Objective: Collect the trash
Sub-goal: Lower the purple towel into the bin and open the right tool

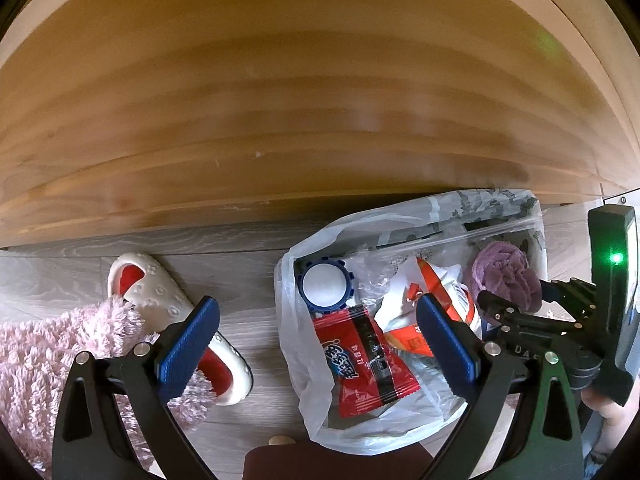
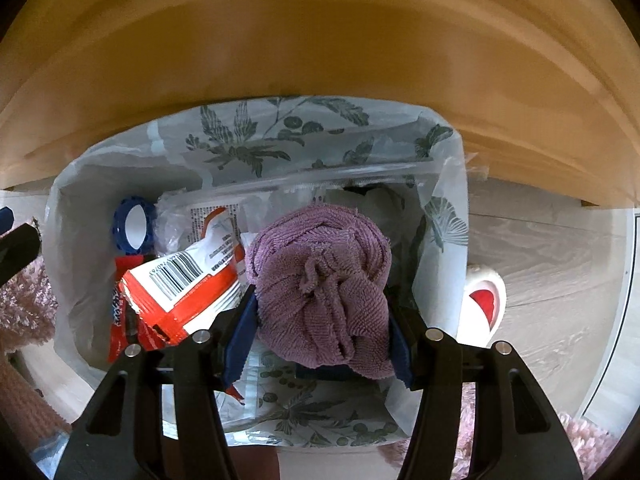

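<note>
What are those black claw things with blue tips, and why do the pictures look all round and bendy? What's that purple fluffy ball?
Those claws are two hand-held grippers, tools a person squeezes to pick things up. Each carries a little camera with a very wide lens, which bends the picture. One picture looks along the left hand-held gripper, whose blue fingers stand wide apart with nothing between them. The other looks along the right hand-held gripper, which is squeezing a bunched-up purple cloth over an open plastic bag. That bag sits on the grey floor beside wooden furniture. Inside are a red snack wrapper, an orange and white packet and a blue-rimmed lid. Nearby lie a white slipper and a pink fluffy rug.
</note>
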{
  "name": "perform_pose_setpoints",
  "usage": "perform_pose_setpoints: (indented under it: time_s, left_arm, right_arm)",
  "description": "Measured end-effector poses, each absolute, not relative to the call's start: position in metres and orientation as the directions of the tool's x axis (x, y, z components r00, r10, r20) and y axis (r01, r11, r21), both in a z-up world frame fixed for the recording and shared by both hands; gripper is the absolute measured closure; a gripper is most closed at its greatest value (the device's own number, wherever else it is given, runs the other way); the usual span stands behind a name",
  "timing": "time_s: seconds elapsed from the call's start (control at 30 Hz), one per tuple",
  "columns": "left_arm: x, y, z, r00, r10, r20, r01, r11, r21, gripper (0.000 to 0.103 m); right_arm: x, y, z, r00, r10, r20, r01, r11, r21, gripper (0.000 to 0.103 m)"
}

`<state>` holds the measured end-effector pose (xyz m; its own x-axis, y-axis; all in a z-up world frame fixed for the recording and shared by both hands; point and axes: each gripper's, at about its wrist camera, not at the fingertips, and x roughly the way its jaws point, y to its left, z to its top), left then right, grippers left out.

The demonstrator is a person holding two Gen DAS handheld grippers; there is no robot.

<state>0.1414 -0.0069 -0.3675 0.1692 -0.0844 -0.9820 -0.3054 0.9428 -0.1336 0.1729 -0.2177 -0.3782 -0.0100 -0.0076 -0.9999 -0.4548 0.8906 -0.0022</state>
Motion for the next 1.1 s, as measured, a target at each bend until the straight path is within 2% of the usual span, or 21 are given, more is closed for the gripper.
perform_pose_setpoints:
  time_s: [0.3, 0.63, 0.93, 1.03, 1.1]
  left_arm:
    - [0.141, -0.004, -0.371, 0.154, -0.082, -0.985, -0.329, 0.935, -0.13, 0.008]
    - [0.139, 0.003, -0.372, 0.165, -0.101, -0.981, -0.344, 0.927, -0.154, 0.008]
    - [0.138, 0.005, -0.366, 0.19, -0.109, -0.976, -0.346, 0.923, -0.17, 0.008]
    - [0.137, 0.007, -0.364, 0.2, -0.11, -0.974, -0.349, 0.921, -0.176, 0.008]
    - [0.137, 0.007, -0.362, 0.205, -0.113, -0.972, -0.352, 0.918, -0.181, 0.008]
  right_arm:
    - [0.18, -0.222, -0.381, -0.012, 0.014, -1.0, -0.441, 0.897, 0.017, 0.037]
    - [0.175, -0.214, -0.36, 0.048, 0.037, -0.998, -0.457, 0.889, 0.011, 0.034]
    - [0.169, -0.211, -0.34, 0.077, 0.074, -0.994, -0.46, 0.888, 0.031, 0.018]
    - [0.167, -0.21, -0.336, 0.099, 0.082, -0.992, -0.461, 0.887, 0.027, 0.018]
    - [0.167, -0.212, -0.333, 0.105, 0.09, -0.99, -0.46, 0.888, 0.032, 0.013]
